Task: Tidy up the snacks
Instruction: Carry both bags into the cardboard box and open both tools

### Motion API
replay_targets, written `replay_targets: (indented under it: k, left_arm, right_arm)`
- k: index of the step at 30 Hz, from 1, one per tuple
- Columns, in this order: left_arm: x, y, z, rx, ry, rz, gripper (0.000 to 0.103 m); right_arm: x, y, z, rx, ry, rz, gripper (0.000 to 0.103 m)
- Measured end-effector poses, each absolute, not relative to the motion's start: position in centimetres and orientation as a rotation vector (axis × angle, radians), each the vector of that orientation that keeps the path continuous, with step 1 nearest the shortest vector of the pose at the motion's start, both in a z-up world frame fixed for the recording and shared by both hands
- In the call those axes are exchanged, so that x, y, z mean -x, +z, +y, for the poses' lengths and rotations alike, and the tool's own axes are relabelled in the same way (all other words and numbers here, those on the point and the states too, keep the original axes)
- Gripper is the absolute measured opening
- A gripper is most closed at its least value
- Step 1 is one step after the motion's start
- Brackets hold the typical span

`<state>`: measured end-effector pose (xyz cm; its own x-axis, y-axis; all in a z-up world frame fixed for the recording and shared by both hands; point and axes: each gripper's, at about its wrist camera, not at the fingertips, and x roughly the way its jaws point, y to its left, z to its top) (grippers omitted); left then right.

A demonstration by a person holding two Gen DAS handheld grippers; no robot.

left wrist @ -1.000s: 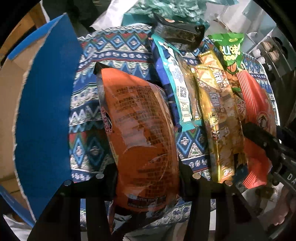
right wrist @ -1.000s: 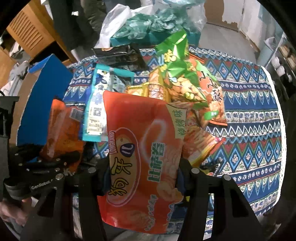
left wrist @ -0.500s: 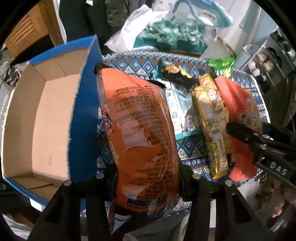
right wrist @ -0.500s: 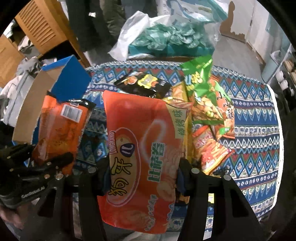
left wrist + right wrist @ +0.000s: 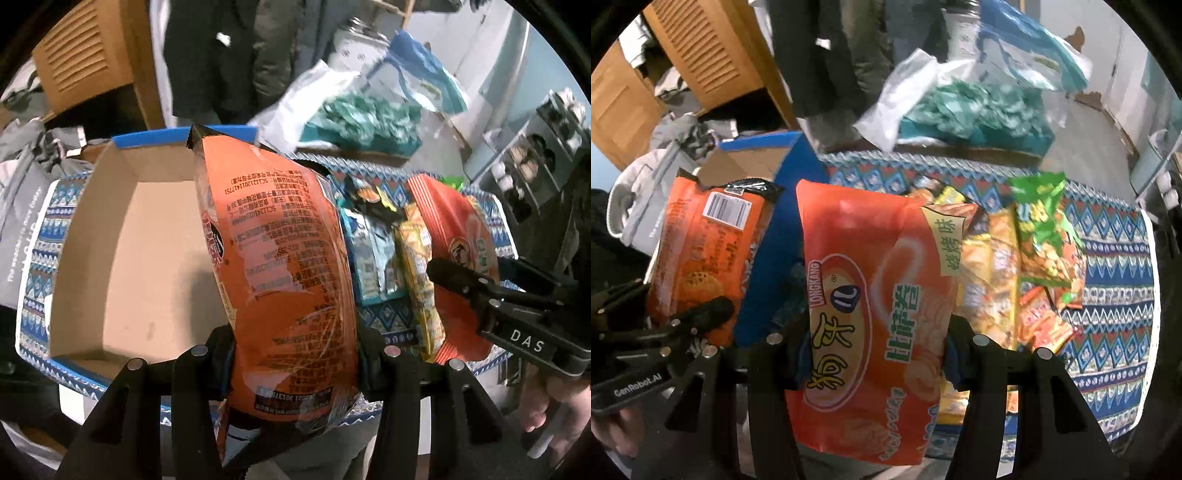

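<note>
Left wrist: our left gripper (image 5: 295, 354) is clamped on an orange bag (image 5: 280, 266), its printed back toward the lens, held up above the table. Behind and left of it we see an open box (image 5: 110, 236) with blue edges and a bare cardboard floor, sitting on the patterned cloth (image 5: 37, 251). To the right, more snacks (image 5: 391, 251) lie on the cloth, and our right gripper (image 5: 465, 284) grips a red bag (image 5: 461, 236); a hand (image 5: 554, 410) shows at the lower right.

Right wrist: our right gripper (image 5: 875, 343) is closed on the red bag (image 5: 871, 295), front side facing us, lifted off the cloth (image 5: 1115, 280). At left our left gripper (image 5: 690, 314) holds the orange bag (image 5: 705, 251) near the box (image 5: 768, 236). A pile of snacks (image 5: 1027, 266) lies just right of the red bag.
</note>
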<state>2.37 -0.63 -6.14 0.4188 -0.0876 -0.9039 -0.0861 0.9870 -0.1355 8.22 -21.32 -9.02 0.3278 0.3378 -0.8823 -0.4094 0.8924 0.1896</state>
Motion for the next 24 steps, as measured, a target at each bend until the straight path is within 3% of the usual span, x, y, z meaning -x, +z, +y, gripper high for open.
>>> replay_targets:
  k: [11, 24]
  left_arm:
    - [-1.5, -4.7, 5.7, 0.255, 0.067, 1.096, 0.050]
    - [-0.7, -6.8, 12.2, 0.315, 0.191, 1.096, 0.050]
  right_arm:
    - [-8.4, -6.8, -14.3, 0.100, 0.572, 1.105, 0.055]
    - [-8.8, -6.6, -4.6, 0.147, 0.661, 1.112, 0.055]
